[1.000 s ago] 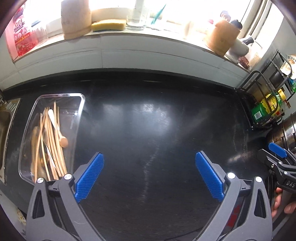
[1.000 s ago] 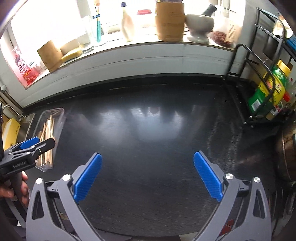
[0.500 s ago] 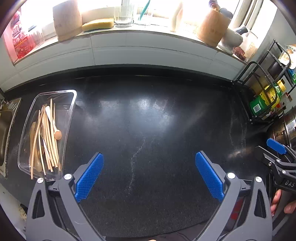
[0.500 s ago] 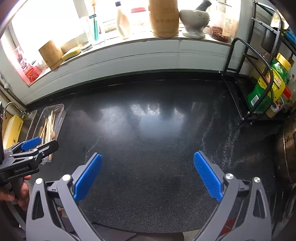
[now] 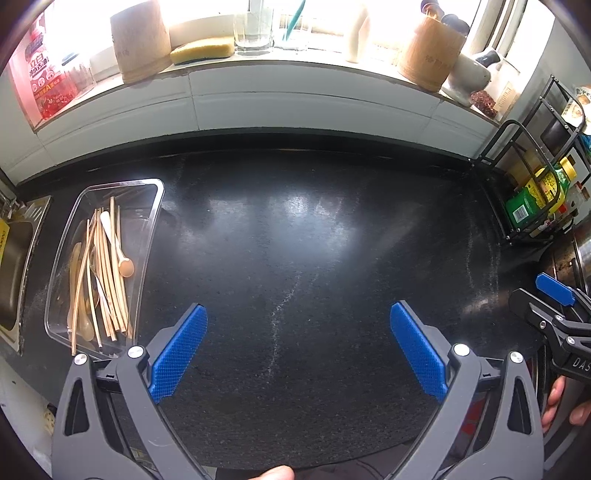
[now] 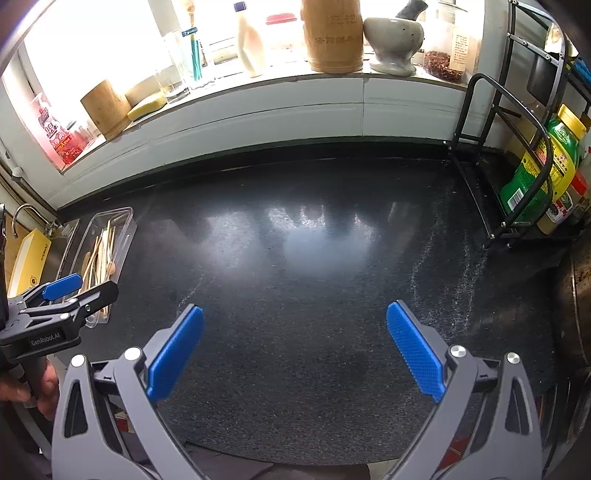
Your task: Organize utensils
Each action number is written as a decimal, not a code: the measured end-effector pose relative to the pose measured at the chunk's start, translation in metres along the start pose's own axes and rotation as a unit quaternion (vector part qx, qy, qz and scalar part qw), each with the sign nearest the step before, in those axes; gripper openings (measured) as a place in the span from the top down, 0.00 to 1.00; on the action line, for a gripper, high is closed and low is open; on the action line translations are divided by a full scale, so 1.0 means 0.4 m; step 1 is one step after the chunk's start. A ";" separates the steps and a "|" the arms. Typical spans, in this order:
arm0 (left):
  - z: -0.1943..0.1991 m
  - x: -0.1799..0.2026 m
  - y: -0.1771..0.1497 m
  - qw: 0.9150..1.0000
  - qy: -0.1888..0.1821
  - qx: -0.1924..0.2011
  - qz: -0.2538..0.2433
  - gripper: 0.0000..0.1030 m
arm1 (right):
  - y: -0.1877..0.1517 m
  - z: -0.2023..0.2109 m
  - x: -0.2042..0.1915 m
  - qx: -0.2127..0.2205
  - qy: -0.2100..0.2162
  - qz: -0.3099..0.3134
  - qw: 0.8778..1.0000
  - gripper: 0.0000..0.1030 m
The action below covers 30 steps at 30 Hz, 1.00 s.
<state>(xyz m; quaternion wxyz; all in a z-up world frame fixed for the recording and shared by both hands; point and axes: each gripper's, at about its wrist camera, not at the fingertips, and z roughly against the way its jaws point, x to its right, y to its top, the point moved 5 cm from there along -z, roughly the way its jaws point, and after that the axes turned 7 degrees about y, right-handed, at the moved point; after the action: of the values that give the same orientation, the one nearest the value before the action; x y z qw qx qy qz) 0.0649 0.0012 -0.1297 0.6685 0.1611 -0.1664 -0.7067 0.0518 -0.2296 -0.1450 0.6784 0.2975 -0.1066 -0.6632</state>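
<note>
A clear plastic tray [image 5: 149, 236] lies at the left of the black counter [image 5: 295, 240]. It holds several wooden chopsticks [image 5: 107, 280] and wooden spoons [image 5: 125, 266]. The tray also shows far left in the right wrist view [image 6: 123, 236]. My left gripper [image 5: 299, 347] is open and empty, above the counter to the right of the tray. My right gripper [image 6: 295, 343] is open and empty over the counter's middle. The left gripper shows from the side in the right wrist view [image 6: 70, 291]. The right gripper shows at the right edge of the left wrist view [image 5: 546, 295].
A windowsill holds two bamboo holders [image 6: 332, 33] [image 6: 105, 107], a sponge [image 5: 203, 50], a glass [image 5: 255, 29], a white bottle [image 6: 251, 40] and a stone mortar [image 6: 393, 40]. A black wire rack [image 6: 517, 155] with a green bottle [image 6: 535, 166] stands right. A sink [image 5: 11, 266] lies left.
Both grippers have pulled back and risen, so more of the counter and windowsill shows. The tray sits farther from the left gripper. Both stay open and empty.
</note>
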 end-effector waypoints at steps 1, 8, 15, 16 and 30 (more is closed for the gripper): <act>0.000 0.000 0.000 1.000 0.000 0.000 0.000 0.06 | 0.001 0.000 -0.001 0.000 0.000 0.000 1.000 0.07; 0.001 -0.007 0.003 1.000 -0.001 0.001 0.001 0.06 | 0.004 -0.005 -0.009 -0.001 0.002 0.005 1.000 0.07; -0.002 -0.013 0.006 1.000 0.000 0.001 0.003 0.06 | 0.005 -0.009 -0.014 -0.003 0.002 0.006 1.000 0.07; -0.003 -0.013 0.007 1.000 0.000 0.001 0.003 0.06 | 0.005 -0.009 -0.016 -0.003 0.002 0.007 1.000 0.07; -0.008 -0.005 0.016 1.000 0.000 0.002 0.003 0.06 | 0.008 -0.011 -0.013 -0.005 0.003 0.008 1.000 0.07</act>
<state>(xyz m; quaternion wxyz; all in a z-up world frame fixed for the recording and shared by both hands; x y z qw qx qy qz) 0.0720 0.0029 -0.1295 0.6702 0.1622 -0.1684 -0.7044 0.0562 -0.2237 -0.1454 0.6855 0.2955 -0.1037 -0.6572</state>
